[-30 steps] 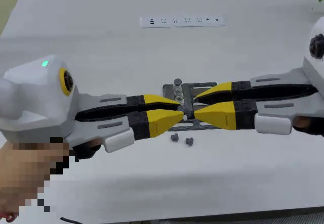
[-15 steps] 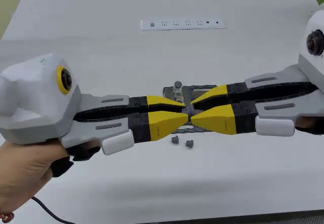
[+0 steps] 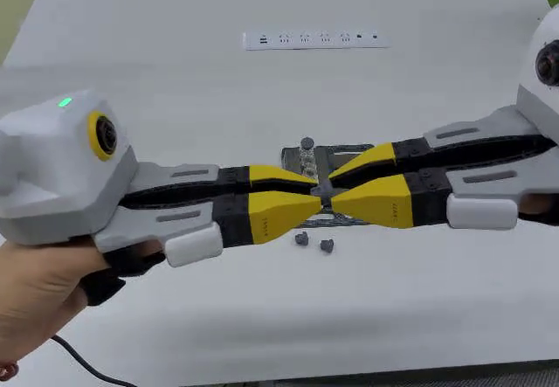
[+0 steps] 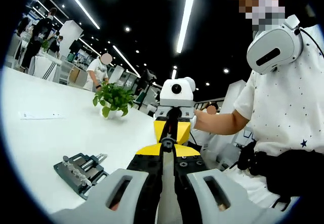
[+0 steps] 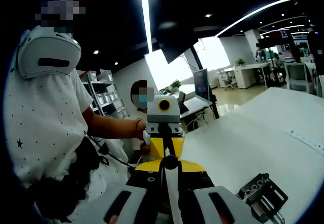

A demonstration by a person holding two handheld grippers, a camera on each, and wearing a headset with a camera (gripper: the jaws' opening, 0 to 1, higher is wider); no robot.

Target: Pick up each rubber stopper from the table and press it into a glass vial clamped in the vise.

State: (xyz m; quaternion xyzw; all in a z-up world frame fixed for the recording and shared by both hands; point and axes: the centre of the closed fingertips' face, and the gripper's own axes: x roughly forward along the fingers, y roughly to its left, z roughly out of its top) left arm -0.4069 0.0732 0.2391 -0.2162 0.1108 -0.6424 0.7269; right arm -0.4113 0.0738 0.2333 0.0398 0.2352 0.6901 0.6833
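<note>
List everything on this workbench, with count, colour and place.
white power strip: one, far side of the white table.
dark grey metal vise: one, table centre.
clear glass vials: a row, count unclear, clamped in the vise; the farthest stoppered.
loose grey rubber stoppers: two, on the table before the vise.
green potted plant: one, table's far right.
left gripper, right gripper: yellow-and-black jaws, tips meeting over the vise; grip unclear.
hand: one, holding the left gripper.
</note>
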